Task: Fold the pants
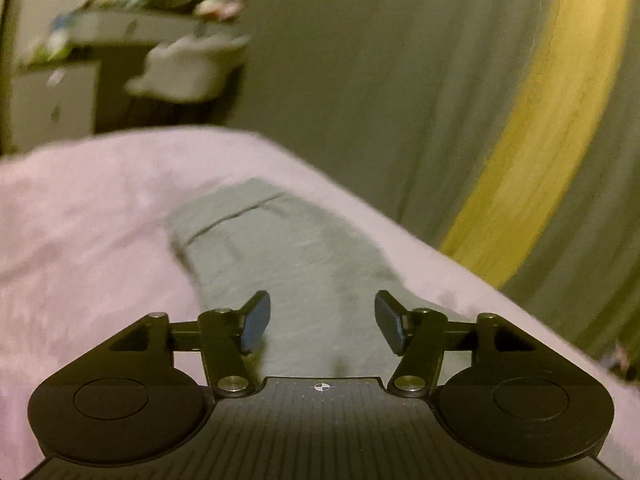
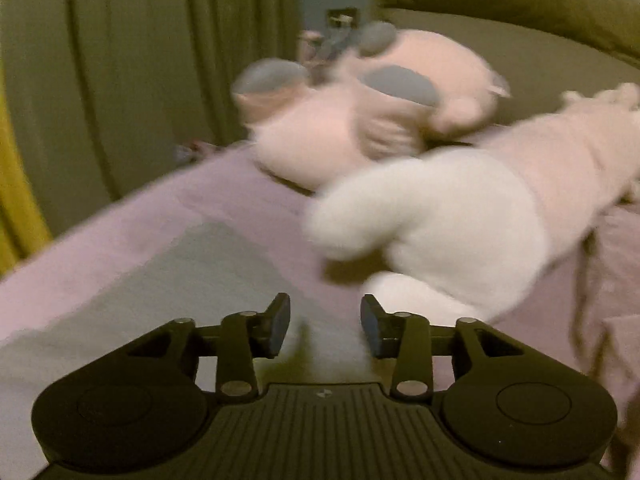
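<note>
Grey pants (image 1: 280,256) lie flat on a pink blanket (image 1: 88,232), stretching away from my left gripper (image 1: 322,322). That gripper hovers above their near end, open, with nothing between its fingers. In the right wrist view the same grey pants (image 2: 192,280) spread to the left and below my right gripper (image 2: 325,324). It is open too, its blue pads apart with no cloth caught in the gap. Both pictures are blurred.
A white plush toy (image 2: 432,236) lies just beyond the right gripper, with a pink and grey plush (image 2: 360,116) behind it. Green curtains (image 1: 380,80) with a yellow stripe (image 1: 552,128) hang past the bed's edge. A cluttered white desk (image 1: 120,40) stands at the far left.
</note>
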### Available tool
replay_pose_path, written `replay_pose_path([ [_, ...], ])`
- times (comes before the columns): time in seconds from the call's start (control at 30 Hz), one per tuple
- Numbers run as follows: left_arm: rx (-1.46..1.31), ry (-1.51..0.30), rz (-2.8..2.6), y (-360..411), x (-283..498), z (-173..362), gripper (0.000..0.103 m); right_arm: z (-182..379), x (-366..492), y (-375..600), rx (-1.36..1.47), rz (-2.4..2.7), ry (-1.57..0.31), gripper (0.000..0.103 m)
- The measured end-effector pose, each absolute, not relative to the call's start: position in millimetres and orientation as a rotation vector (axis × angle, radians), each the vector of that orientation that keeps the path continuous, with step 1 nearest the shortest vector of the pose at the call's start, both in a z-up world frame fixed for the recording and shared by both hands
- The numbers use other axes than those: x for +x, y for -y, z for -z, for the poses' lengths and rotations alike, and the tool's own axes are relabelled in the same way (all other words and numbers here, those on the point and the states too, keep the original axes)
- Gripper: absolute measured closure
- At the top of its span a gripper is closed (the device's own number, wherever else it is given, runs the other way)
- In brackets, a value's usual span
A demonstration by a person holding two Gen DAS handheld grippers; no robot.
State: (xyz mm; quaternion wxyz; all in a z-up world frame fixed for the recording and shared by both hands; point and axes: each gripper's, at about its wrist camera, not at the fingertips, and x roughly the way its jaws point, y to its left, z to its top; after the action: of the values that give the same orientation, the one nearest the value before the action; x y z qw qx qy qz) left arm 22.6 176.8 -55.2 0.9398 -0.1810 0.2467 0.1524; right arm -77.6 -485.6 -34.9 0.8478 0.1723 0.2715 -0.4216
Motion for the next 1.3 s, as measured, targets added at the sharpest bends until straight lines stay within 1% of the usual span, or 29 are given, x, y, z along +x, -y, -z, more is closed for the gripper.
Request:
replay_pose_path([
  [0.07, -0.283, -0.49, -0.268, -157.0, 25.3, 50.4, 0.038, 29.2, -56.9, 477.0, 0.415, 0.78, -0.548, 0.064],
  [0.1, -0.245, -0.477, -0.23, -147.3, 25.6, 49.0, 0.031, 29.5, -47.5, 470.6, 0.445, 0.709, -0.551, 0.064],
  [0.13, -0.213, -0.476, -0.189, -139.0, 26.8, 48.8, 0.026, 32.1, -36.9, 463.2, 0.475, 0.629, -0.563, 0.064],
  [0.17, -0.184, -0.49, -0.143, -131.5, 30.6, 50.7, 0.025, 36.6, -25.3, 453.8, 0.495, 0.559, -0.585, 0.064],
  [0.2, -0.172, -0.521, -0.112, -128.4, 35.5, 53.8, 0.024, 42.2, -13.4, 442.6, 0.495, 0.502, -0.614, 0.064],
  [0.27, -0.198, -0.652, -0.09, -133.0, 52.3, 68.1, 0.023, 58.6, 13.1, 414.9, 0.451, 0.384, -0.694, 0.064],
  [0.3, -0.233, -0.715, -0.091, -138.8, 59.9, 75.5, 0.024, 67.8, 23.5, 403.0, 0.431, 0.327, -0.738, 0.064],
  [0.33, -0.306, -0.809, -0.104, -150.9, 70.4, 87.6, 0.027, 80.0, 35.0, 391.7, 0.413, 0.266, -0.799, 0.064],
  [0.37, -0.368, -0.871, -0.139, -162.1, 75.7, 97.1, 0.032, 90.8, 43.7, 383.8, 0.394, 0.23, -0.859, 0.064],
  [0.4, -0.429, -0.905, -0.168, -173.7, 77.4, 104.6, 0.043, 97.3, 49.6, 377.5, 0.344, 0.233, -0.898, 0.063],
  [0.43, -0.501, -0.918, -0.181, -186.1, 78.2, 110.1, 0.046, 95.6, 52.0, 373.7, 0.301, 0.249, -0.891, 0.063],
  [0.53, -0.605, -0.88, -0.196, -203.9, 74.1, 110.2, 0.046, 83.7, 55.1, 375.5, 0.173, 0.464, -0.842, 0.061],
  [0.6, -0.604, -0.87, -0.199, -204.9, 74.3, 109.5, 0.045, 78.4, 57.0, 381.1, 0.225, 0.479, -0.814, 0.061],
  [0.67, -0.596, -0.865, -0.205, -204.8, 74.7, 110.2, 0.045, 81.3, 69.8, 374.1, 0.253, 0.44, -0.836, 0.061],
  [0.77, -0.586, -0.848, -0.206, -201.4, 77.6, 109.0, 0.041, 89.4, 102.0, 335.3, 0.164, 0.353, -0.856, 0.061],
  [0.8, -0.591, -0.842, -0.204, -200.9, 76.3, 111.0, 0.037, 92.8, 115.6, 315.4, 0.123, 0.337, -0.858, 0.059],
  [0.83, -0.601, -0.835, -0.207, -199.8, 75.6, 111.8, 0.034, 94.8, 132.5, 305.5, 0.092, 0.332, -0.854, 0.059],
  [0.87, -0.609, -0.832, -0.208, -199.9, 76.4, 114.1, 0.033, 95.4, 144.7, 287.8, 0.08, 0.305, -0.842, 0.06],
  [0.93, -0.586, -0.832, -0.201, -195.8, 76.7, 114.3, 0.028, 92.6, 170.3, 246.3, 0.081, 0.206, -0.855, 0.067],
  [1.0, -0.525, -0.834, -0.193, -189.8, 80.3, 115.6, 0.026, 86.6, 185.1, 204.5, 0.057, 0.062, -0.848, 0.067],
  [1.07, -0.477, -0.839, -0.186, -182.5, 83.4, 115.8, 0.022, 84.0, 188.6, 179.8, -0.002, -0.019, -0.839, 0.067],
  [1.1, -0.47, -0.839, -0.18, -181.1, 84.2, 115.8, 0.02, 84.0, 187.6, 182.2, -0.015, -0.024, -0.832, 0.067],
  [1.17, -0.466, -0.839, -0.172, -180.8, 85.8, 117.1, 0.017, 84.0, 176.4, 201.2, 0.027, -0.062, -0.823, 0.066],
  [1.2, -0.469, -0.836, -0.17, -181.2, 86.2, 117.7, 0.016, 86.2, 176.3, 224.9, 0.048, -0.062, -0.831, 0.063],
  [1.23, -0.475, -0.833, -0.166, -182.4, 85.8, 118.6, 0.016, 88.5, 169.5, 249.2, 0.046, -0.05, -0.836, 0.063],
  [1.3, -0.484, -0.835, -0.161, -183.9, 86.3, 119.6, 0.015, 94.2, 150.9, 296.4, -0.051, 0.039, -0.814, 0.061],
])
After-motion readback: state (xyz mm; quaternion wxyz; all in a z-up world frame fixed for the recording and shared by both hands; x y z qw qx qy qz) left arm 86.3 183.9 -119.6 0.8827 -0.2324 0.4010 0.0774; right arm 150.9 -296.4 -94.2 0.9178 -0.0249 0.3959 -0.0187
